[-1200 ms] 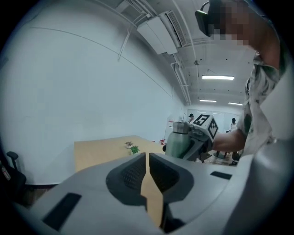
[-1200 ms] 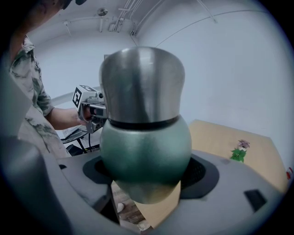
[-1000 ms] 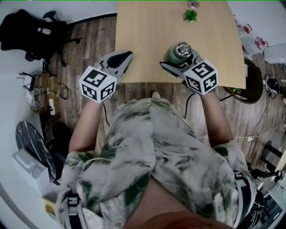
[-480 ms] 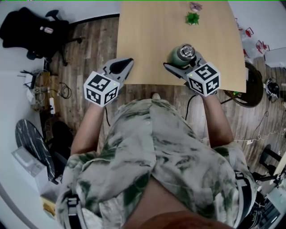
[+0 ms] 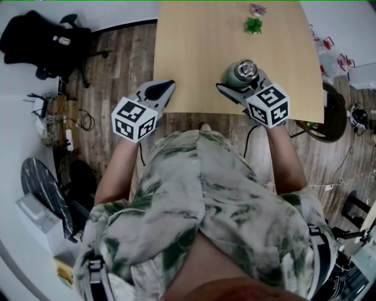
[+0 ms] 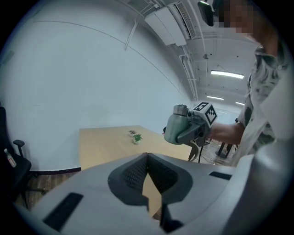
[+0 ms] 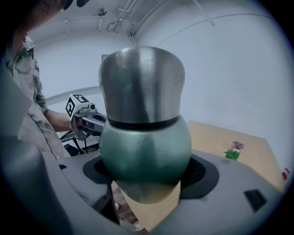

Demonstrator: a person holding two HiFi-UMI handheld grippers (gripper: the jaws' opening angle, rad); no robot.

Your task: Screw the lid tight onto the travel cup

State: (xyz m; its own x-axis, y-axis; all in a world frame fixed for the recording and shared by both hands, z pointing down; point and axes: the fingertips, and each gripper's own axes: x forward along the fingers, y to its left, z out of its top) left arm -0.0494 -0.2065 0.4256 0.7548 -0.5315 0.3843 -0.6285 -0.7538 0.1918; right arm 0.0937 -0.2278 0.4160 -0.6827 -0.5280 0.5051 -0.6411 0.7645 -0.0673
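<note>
The right hand-held gripper (image 5: 239, 80) has its jaws clamped on the round green body of the travel cup (image 7: 144, 147), one pad on either side of it; the cup stands upright in that grip, over the near edge of the counter (image 5: 200, 47) towards its right corner; from the left gripper view it seems to hang clear of the wood rather than rest on it, though the angle is poor. The brushed steel lid (image 7: 140, 85) sits on top of the cup, with a dark band where lid and body meet; how tightly it is screwed down I cannot tell. The left hand-held gripper (image 5: 169, 85) is at the counter's near left corner, well apart from the cup; its jaws are pressed together with nothing between them. Far across the counter lies a small green ornament (image 5: 253, 24) with a pinkish one (image 5: 256, 8) just beyond it. A black office chair (image 5: 35, 41) stands on the floor off to the left; the person wears a green-and-white patterned shirt (image 5: 200, 200).
</note>
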